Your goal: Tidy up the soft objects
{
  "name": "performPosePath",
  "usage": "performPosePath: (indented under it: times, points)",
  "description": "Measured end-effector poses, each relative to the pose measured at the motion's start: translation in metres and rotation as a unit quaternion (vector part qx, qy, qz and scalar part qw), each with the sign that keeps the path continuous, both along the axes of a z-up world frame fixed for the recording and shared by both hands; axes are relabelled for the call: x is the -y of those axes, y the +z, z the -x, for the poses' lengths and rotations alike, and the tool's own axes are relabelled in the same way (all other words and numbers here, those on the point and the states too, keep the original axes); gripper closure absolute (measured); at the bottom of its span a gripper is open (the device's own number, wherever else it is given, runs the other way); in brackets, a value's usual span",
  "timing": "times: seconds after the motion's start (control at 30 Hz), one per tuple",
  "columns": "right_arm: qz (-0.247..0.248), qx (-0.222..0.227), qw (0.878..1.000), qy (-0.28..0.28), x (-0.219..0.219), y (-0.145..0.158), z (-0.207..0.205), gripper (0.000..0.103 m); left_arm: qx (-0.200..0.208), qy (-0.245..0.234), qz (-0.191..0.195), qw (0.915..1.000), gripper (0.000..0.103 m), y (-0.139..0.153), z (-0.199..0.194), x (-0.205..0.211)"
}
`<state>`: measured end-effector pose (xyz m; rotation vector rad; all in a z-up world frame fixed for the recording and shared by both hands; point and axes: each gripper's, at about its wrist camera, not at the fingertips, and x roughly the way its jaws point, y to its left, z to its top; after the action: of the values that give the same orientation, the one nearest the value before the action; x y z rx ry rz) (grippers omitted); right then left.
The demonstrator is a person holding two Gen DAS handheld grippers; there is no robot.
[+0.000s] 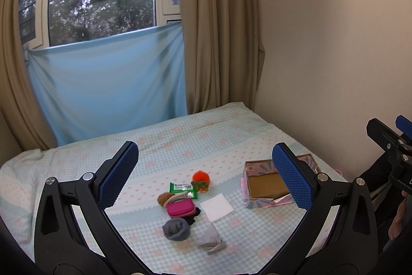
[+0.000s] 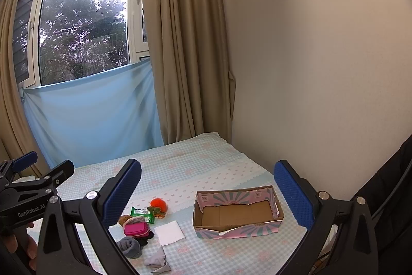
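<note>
A heap of soft things lies on the bed: a pink pouch (image 1: 180,208) (image 2: 136,230), a rolled grey sock (image 1: 176,229) (image 2: 130,247), a loose grey sock (image 1: 209,240) (image 2: 156,262), a brown plush (image 1: 164,198), an orange pompom (image 1: 200,177) (image 2: 158,204), a green wipes pack (image 1: 180,188) (image 2: 140,213) and a white square cloth (image 1: 216,206) (image 2: 169,232). An empty pink patterned cardboard box (image 1: 267,187) (image 2: 237,215) stands to their right. My left gripper (image 1: 204,181) and right gripper (image 2: 208,195) are both open, empty, held high above the bed.
The bed (image 1: 180,141) has a pale blue checked sheet and meets a beige wall (image 2: 309,68) on the right. Behind it hang a blue cloth (image 1: 108,84) and tan curtains (image 1: 219,30) at a window. The other gripper shows at each view's edge.
</note>
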<state>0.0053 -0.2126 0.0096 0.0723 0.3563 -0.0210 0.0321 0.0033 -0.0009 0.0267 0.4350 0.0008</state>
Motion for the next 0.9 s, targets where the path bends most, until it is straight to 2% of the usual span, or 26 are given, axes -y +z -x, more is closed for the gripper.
performPosePath:
  times: [0.47,0.77,0.9]
  points:
    - [0.001,0.004,1.000,-0.001,0.006,0.000,0.000,0.000,-0.003,0.006,0.007,1.0000,0.000,0.002,-0.001,0.000]
    - [-0.002,-0.008,1.000,0.018,0.011,0.005,-0.007,0.000,0.009,0.069,-0.021,0.9973,0.000,0.007,0.000,-0.014]
    - [-0.006,-0.020,0.999,0.047,0.009,-0.003,-0.016,0.000,-0.008,0.106,-0.023,0.9941,0.000,-0.002,-0.006,-0.035]
